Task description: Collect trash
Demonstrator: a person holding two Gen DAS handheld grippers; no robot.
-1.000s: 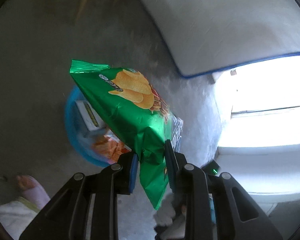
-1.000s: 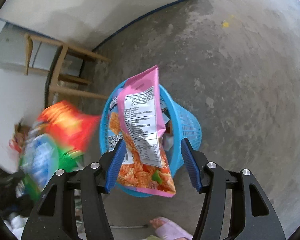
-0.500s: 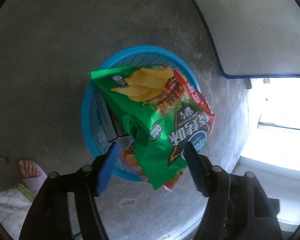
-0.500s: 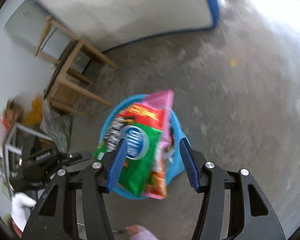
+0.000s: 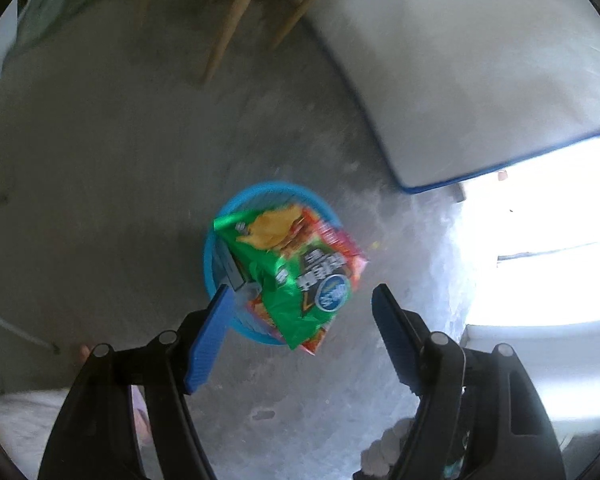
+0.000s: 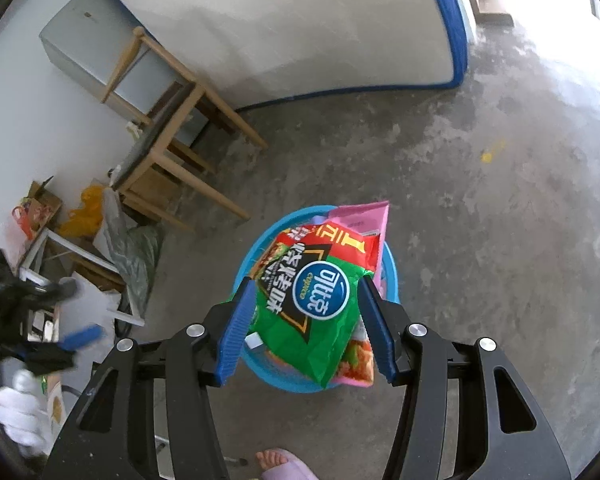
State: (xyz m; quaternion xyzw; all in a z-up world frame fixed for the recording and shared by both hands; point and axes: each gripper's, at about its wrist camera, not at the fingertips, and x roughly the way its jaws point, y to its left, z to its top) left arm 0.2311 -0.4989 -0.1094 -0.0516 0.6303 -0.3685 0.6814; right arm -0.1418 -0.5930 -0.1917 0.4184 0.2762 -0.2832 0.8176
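1. Our left gripper [image 5: 300, 320] has just opened; the green chip bag [image 5: 288, 272] now lies atop the blue basket [image 5: 220, 240], frame centre.
2. Our right gripper [image 6: 306, 320] stands apart, empty; both are free for more trash.

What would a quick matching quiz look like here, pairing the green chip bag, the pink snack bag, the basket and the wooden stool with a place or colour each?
Things:
1. green chip bag
2. pink snack bag
3. basket
4. wooden stool

Descriptions:
A. blue, on the floor
B. by the wall
C. top of the pile
D. under another bag, sticking out past the rim

Pairs: 1-C, 2-D, 3-A, 4-B
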